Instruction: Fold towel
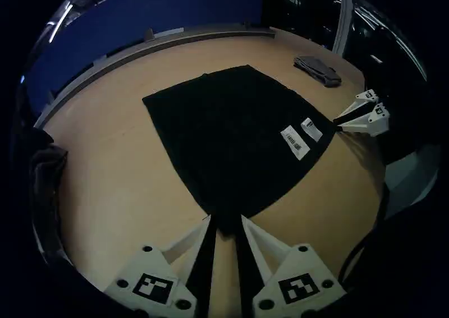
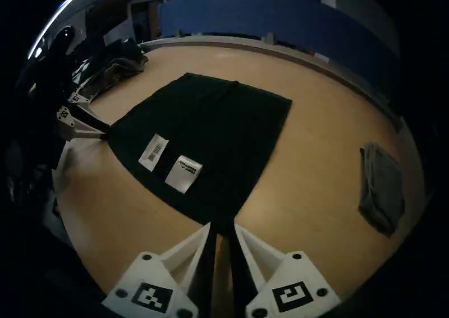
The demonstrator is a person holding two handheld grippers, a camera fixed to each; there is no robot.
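Note:
A black towel (image 1: 236,127) lies spread flat on the wooden table (image 1: 112,172), with two white labels (image 1: 302,136) near one edge. My left gripper (image 1: 227,228) is shut on the towel's near corner in the left gripper view. My right gripper (image 1: 340,125) shows at the right of that view, pinching the other corner. In the right gripper view the towel (image 2: 213,133) and its labels (image 2: 168,161) spread ahead, and my right gripper (image 2: 223,228) is shut on its near corner. The left gripper (image 2: 105,132) holds the corner at the left there.
A folded grey cloth (image 1: 317,69) lies on the table's far right, also seen as the grey cloth (image 2: 383,186) at the right. A dark heap of fabric (image 2: 112,60) sits at the far left. A blue partition (image 1: 140,21) runs behind the table.

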